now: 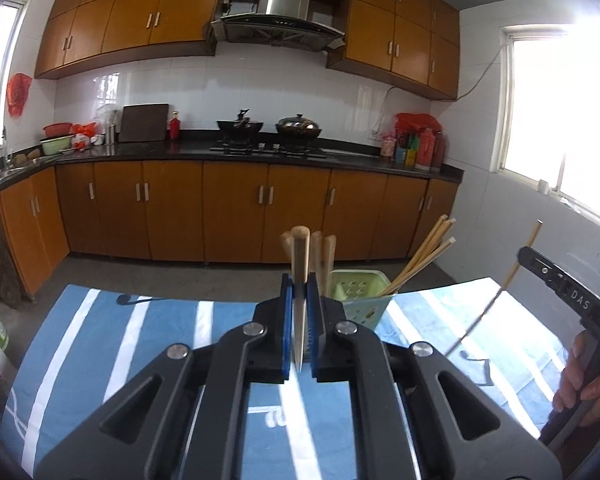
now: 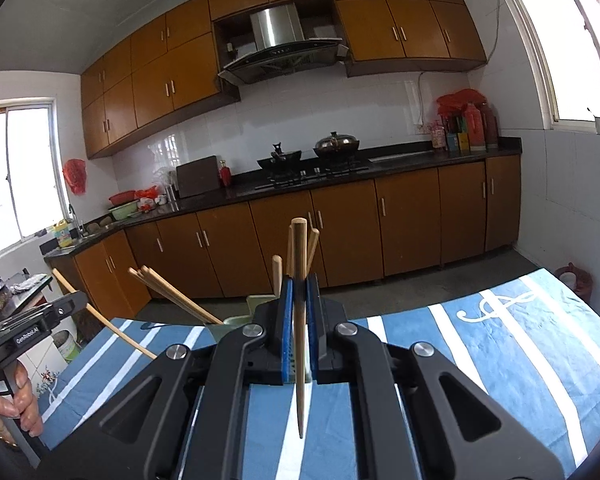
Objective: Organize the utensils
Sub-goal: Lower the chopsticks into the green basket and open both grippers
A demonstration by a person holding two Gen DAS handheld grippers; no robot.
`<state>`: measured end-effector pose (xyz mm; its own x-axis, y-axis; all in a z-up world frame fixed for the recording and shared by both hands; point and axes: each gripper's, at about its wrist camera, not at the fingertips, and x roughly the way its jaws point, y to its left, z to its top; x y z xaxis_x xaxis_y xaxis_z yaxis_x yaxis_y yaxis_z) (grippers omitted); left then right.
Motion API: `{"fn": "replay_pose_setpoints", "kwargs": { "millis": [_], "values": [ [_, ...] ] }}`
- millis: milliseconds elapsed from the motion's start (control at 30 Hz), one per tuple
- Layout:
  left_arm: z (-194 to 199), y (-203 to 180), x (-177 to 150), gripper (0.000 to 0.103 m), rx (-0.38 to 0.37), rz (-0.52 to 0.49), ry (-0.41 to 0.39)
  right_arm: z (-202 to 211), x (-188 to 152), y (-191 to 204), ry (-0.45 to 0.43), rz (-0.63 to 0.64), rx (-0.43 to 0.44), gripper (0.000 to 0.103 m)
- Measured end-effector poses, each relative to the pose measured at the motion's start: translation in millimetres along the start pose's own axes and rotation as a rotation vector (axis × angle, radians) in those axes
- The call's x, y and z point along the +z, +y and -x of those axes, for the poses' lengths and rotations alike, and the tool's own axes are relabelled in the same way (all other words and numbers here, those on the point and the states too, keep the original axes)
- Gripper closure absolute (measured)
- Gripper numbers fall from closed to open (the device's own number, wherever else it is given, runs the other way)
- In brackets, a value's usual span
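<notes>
My left gripper [image 1: 299, 292] is shut on a knife [image 1: 300, 280] with a wooden handle, held upright with the blade toward the camera. Just beyond it stands a pale green utensil holder [image 1: 360, 300] with wooden handles [image 1: 324, 256] and several chopsticks [image 1: 428, 252] leaning right. My right gripper [image 2: 299, 296] is shut on a single wooden chopstick [image 2: 299, 320], held upright above the blue striped cloth [image 2: 500, 344]. The holder [image 2: 256, 304] is mostly hidden behind the right gripper. The right gripper with its chopstick [image 1: 516, 264] also shows at the right edge of the left wrist view.
The table carries a blue cloth with white stripes [image 1: 100, 340]. Behind it is a kitchen counter [image 1: 260, 152] with a stove, two pots [image 1: 298, 126] and bottles. The left gripper's body [image 2: 32, 324] and a hand show at the left of the right wrist view.
</notes>
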<state>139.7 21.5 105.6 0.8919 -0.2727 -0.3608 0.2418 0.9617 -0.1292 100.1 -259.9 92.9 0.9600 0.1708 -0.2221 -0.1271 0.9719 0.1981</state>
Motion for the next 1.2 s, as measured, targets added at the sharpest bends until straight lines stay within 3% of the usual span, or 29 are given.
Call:
{"fn": "replay_pose_setpoints", "kwargs": {
  "millis": [200,400,567,933,1200],
  "values": [
    [10,-27,31,0.095,-0.086,-0.030,-0.040,3,30,20,-0.093,0.027,0.052,0.096],
    [-1,-50,65,0.095,-0.058,-0.078,-0.114,-15,57,25,-0.166,0.001,0.067,0.096],
    [-25,-49,83,0.095,-0.023,-0.043,-0.110,-39,69,27,-0.204,0.011,0.035,0.096],
    [-78,-35,70,0.095,-0.010,-0.026,-0.052,-96,41,16,-0.129,-0.010,-0.006,0.096],
    [-102,-28,59,0.095,-0.011,-0.007,0.005,-107,24,18,-0.055,-0.008,-0.009,0.095]
  ]
}}
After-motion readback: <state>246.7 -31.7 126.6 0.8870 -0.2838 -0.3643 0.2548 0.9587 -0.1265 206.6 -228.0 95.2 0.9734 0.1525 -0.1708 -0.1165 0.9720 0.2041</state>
